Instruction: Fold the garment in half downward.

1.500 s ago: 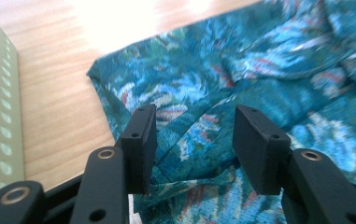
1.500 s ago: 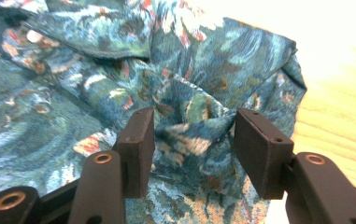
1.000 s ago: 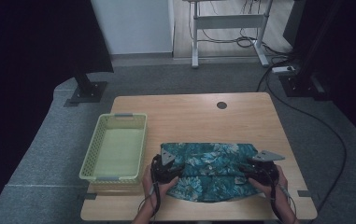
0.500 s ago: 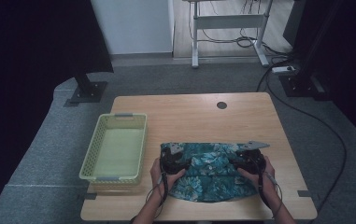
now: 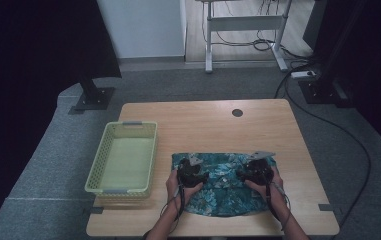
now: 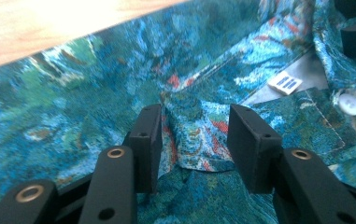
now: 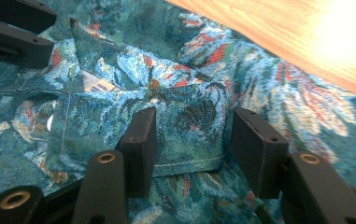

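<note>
Shirt (image 5: 223, 182), teal floral print, lies partly folded at the near edge of the tabletop (image 5: 213, 125), between the person's two hands. Left tongs (image 6: 195, 135) sit low over the cloth, jaws apart, a raised pleat of fabric standing between them but not pinched. Close ahead of them: a white button (image 6: 351, 103) and a small woven label (image 6: 285, 83) at the neck opening. Right tongs (image 7: 192, 140) likewise spread, straddling a folded flap with a stitched hem; cloth lies between the jaws, no squeeze evident. In the high view the left tongs (image 5: 192, 175) and right tongs (image 5: 254, 172) rest on the shirt's upper half, left hand (image 5: 178, 186) and right hand (image 5: 268, 184) behind them, fairly close together.

Step in hand, by judgement: setting a grip on the collar region for a fold, both tongs placed but not yet closed. Next move calls for closing on the pleat and on the flap together, taking enough layers to hold, then lifting evenly so the fold does not skew.

Farther left, well apart from the shirt, a pale green basket (image 5: 123, 157) stands empty at the tabletop's left side. Beyond, a round cable hole (image 5: 237, 113) near the far edge.
</note>
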`<state>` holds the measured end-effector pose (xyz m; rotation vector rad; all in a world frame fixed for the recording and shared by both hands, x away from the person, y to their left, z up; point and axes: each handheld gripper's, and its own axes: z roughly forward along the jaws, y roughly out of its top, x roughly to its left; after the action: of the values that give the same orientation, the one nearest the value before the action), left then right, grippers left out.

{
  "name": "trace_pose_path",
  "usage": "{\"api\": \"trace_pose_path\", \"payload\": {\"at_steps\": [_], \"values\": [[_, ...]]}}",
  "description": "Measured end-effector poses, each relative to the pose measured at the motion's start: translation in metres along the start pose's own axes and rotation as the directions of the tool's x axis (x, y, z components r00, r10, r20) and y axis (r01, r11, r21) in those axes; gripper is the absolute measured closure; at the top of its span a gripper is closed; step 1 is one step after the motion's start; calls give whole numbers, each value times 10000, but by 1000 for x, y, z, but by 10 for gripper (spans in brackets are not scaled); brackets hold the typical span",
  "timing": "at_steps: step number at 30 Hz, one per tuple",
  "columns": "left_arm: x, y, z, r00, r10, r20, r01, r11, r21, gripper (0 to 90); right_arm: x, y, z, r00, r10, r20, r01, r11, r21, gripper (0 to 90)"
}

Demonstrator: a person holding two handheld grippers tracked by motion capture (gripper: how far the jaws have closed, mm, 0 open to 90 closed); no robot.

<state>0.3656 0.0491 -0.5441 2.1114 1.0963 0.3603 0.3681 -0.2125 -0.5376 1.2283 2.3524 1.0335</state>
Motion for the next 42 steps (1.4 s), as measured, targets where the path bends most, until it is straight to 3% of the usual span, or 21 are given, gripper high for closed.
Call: {"api": "trace_pose_path", "payload": {"at_steps": [3, 7, 12, 16, 23, 34, 42], "values": [[-2, -2, 0, 9999, 165, -41, -165, 9998, -81, 574, 2, -1, 7, 9999, -144, 53, 143, 9994, 330, 488], [-4, -2, 1, 9990, 443, -82, -444, 9990, -49, 612, 1, -1, 9, 10000, -82, 34, 81, 9993, 356, 487], [-6, -2, 0, 9988, 476, -98, -477, 9988, -88, 686, 5, -1, 9, 9994, -332, -25, 333, 9988, 363, 645], [-9, -3, -1, 9961, 825, -317, -829, 9965, -127, 773, 9, -4, 7, 9990, -413, 153, 410, 9990, 187, 755], [-15, -3, -2, 9909, 1201, -613, -1217, 9923, -236, 845, 16, -7, 5, 9956, -788, 499, 782, 9969, 131, 823], [-15, -1, -16, 9936, 1069, -360, -1088, 9924, -568, 847, 20, -6, -12, 9960, -801, 396, 809, 9965, -192, 837], [-12, 1, -23, 9964, 849, 57, -842, 9933, -788, 850, 20, -7, -22, 9975, -682, 198, 690, 9967, -430, 841]]}}
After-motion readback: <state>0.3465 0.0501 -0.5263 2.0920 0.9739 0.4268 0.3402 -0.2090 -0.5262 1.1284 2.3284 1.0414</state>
